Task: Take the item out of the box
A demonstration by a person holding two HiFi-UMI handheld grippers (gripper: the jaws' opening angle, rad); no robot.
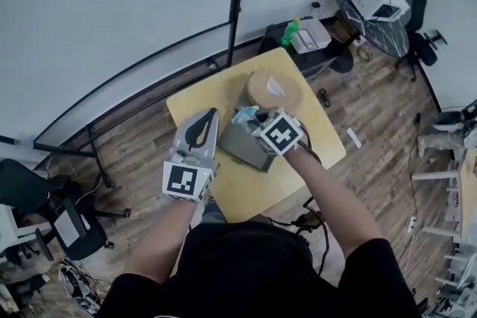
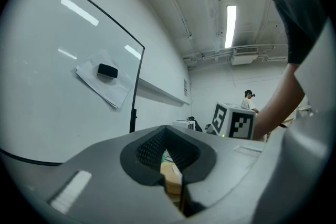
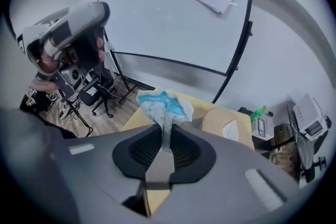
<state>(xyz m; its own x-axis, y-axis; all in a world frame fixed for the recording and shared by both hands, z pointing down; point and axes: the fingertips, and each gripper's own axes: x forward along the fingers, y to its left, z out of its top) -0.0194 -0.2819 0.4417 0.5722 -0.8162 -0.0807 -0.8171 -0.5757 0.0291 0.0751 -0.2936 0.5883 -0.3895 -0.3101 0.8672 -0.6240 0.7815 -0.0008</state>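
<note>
Above yellow table | right gripper clamps blue-white packet | left gripper closed

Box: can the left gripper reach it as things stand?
Probably yes: the left gripper hovers just left of the box with only table between; the right gripper, shut on the item, crowds only its top.

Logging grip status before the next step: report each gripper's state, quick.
Left gripper: closed, nothing between its jaws.
Right gripper: closed on the crumpled white-and-blue item.
</note>
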